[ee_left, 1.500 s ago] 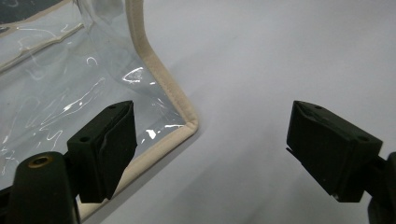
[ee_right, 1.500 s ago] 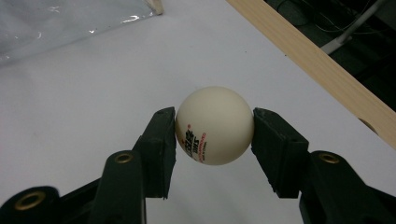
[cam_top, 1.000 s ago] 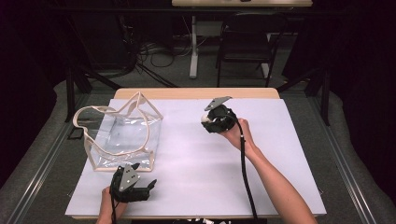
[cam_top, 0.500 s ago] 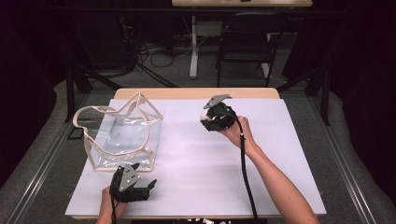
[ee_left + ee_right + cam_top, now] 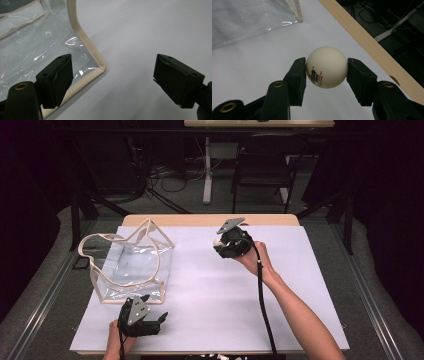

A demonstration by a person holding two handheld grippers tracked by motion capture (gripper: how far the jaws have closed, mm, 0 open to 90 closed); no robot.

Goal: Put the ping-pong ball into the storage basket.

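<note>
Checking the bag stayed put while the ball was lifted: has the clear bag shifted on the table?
No. The clear bag lies at the same spot by the table's left edge.

The place looked like a lab or recording studio: a wooden counter under a white sheet (image 5: pixel 225 285) stood amid black curtains (image 5: pixel 385 195), with loose black cables (image 5: pixel 165 172) at 12 o'clock, beside a black folding chair (image 5: pixel 262 162).

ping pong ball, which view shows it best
The right gripper view: the ping pong ball sits large between the right hand-held gripper jaws, red print readable. The high view shows a small white spot at that gripper. The left gripper view faces the clear bag.
</note>
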